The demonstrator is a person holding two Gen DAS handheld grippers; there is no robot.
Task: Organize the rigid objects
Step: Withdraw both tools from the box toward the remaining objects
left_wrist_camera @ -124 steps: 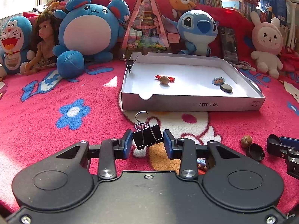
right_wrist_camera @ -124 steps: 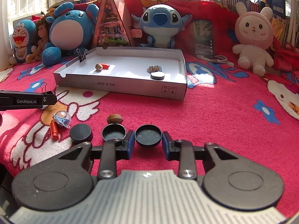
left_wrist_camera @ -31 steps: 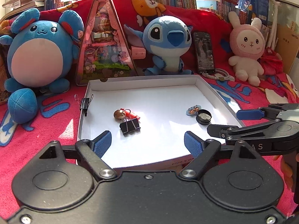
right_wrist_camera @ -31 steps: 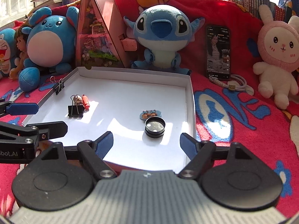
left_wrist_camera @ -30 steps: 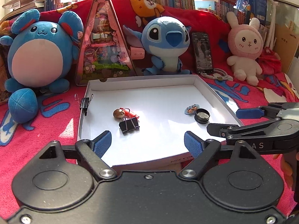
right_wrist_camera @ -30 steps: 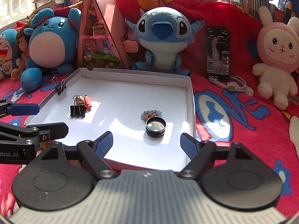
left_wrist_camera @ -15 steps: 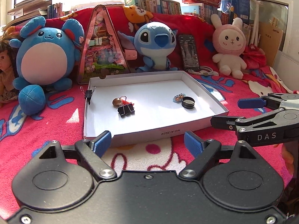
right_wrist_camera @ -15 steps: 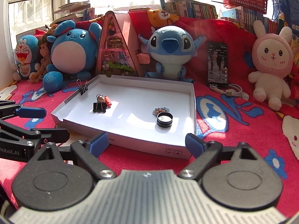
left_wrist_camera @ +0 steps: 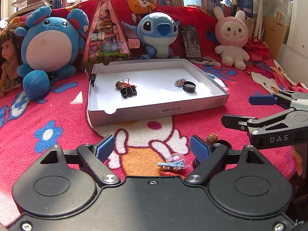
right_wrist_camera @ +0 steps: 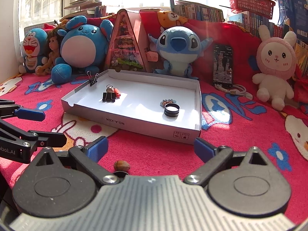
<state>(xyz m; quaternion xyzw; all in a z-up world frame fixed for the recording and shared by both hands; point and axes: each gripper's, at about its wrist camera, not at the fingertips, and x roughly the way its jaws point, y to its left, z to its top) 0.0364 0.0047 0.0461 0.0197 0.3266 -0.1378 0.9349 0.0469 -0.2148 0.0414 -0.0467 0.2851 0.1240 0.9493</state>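
Observation:
A white shallow box [left_wrist_camera: 157, 109] [right_wrist_camera: 134, 124] lies on the red blanket. In it are a black binder clip [left_wrist_camera: 128, 92] [right_wrist_camera: 109, 96], a nut, a red piece, a small charm [left_wrist_camera: 180, 81] and stacked black caps [left_wrist_camera: 189, 86] [right_wrist_camera: 171, 110]. Another binder clip [left_wrist_camera: 93, 77] grips the box's left wall. My left gripper [left_wrist_camera: 152, 148] is open and empty, above a clear dome toy [left_wrist_camera: 176, 160] and a red piece. A nut [left_wrist_camera: 211, 137] [right_wrist_camera: 121, 165] and a black cap lie beside it. My right gripper [right_wrist_camera: 150, 148] is open and empty, just behind the nut.
Plush toys, a doll [left_wrist_camera: 8, 61], a triangular tin [left_wrist_camera: 105, 34] and a phone [left_wrist_camera: 191, 43] line the back. A cable [right_wrist_camera: 233, 91] lies by the phone. Each gripper shows from the side in the other's view.
Both grippers, which had left the clip and the cap in the box, have pulled back from it and come down over the blanket near the loose items.

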